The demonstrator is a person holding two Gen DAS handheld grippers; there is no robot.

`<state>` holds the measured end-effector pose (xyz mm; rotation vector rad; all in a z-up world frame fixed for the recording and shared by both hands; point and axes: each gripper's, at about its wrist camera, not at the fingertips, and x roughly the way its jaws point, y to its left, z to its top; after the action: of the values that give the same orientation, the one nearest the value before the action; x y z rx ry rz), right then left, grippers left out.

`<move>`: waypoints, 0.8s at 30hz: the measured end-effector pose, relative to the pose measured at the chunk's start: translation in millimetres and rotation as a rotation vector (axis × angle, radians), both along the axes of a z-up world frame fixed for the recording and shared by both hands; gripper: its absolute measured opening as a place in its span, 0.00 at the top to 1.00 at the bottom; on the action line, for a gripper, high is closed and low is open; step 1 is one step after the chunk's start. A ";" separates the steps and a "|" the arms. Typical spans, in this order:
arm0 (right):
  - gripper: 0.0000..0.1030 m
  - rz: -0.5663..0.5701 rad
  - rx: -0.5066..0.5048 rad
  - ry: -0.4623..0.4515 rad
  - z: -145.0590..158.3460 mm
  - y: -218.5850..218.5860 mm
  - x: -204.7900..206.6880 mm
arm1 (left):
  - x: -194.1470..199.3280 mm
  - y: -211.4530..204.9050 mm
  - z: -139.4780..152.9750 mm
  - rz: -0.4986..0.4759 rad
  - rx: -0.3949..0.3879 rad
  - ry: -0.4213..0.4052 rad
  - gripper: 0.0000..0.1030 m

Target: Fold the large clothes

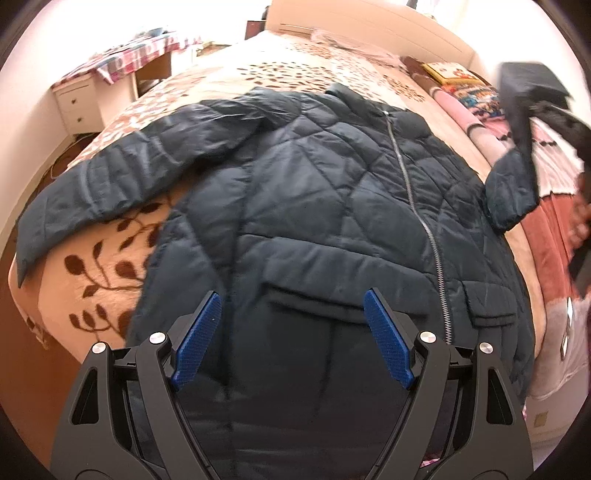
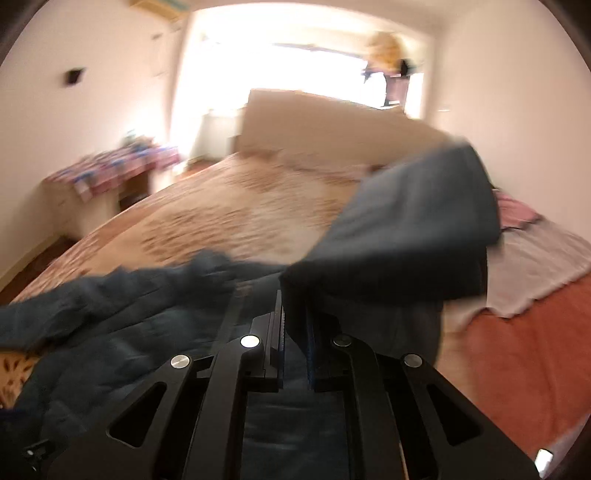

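A dark navy quilted jacket [image 1: 314, 206] lies front-up on the bed, zipper closed, its left sleeve [image 1: 110, 177] stretched out toward the bed's left edge. My left gripper [image 1: 293, 325] is open and empty, hovering over the jacket's lower hem near a pocket flap. My right gripper [image 2: 295, 332] is shut on the jacket's right sleeve [image 2: 406, 236] and holds it lifted above the bed. That gripper also shows in the left wrist view [image 1: 524, 122], gripping the raised cuff [image 1: 511, 192]. The right wrist view is motion-blurred.
The bed [image 1: 258, 74] has a beige leaf-pattern blanket. Folded pink and red bedding [image 1: 546, 229] lies along its right side, with books [image 1: 448, 72] near the headboard [image 1: 369, 22]. A white nightstand [image 1: 75, 99] and a cloth-covered desk stand at the left.
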<state>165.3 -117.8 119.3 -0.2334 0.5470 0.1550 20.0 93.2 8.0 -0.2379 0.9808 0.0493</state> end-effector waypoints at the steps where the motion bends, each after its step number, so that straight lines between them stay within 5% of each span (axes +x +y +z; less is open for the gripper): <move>1: 0.90 0.037 -0.003 0.048 -15.7 16.0 4.4 | -0.3 4.0 -0.9 0.008 0.001 0.002 0.23; 2: 0.82 0.067 -0.004 0.099 -26.9 28.3 8.1 | -0.3 7.0 -1.7 0.014 0.002 0.004 0.23; 3: 0.50 0.093 -0.011 0.178 -44.4 39.3 17.0 | 0.2 10.7 -3.1 0.021 0.001 0.008 0.23; 5: 0.28 0.102 -0.007 0.235 -62.1 47.0 19.0 | 1.2 15.6 -5.1 0.033 0.002 0.014 0.23; 14: 0.28 0.041 0.092 0.296 -65.3 -3.6 -18.4 | 40.0 19.8 10.1 0.004 0.026 -0.044 0.23; 19: 0.28 -0.047 0.156 0.359 -89.7 -46.0 -52.6 | 99.7 8.6 20.9 -0.039 0.009 -0.075 0.23; 24: 0.28 -0.110 0.234 0.419 -106.1 -91.0 -69.0 | 182.9 -0.3 3.6 0.000 0.010 0.000 0.23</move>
<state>96.3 -208.8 13.2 0.0614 0.9484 0.1602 202.9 92.9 11.5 -0.2291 0.9799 0.0542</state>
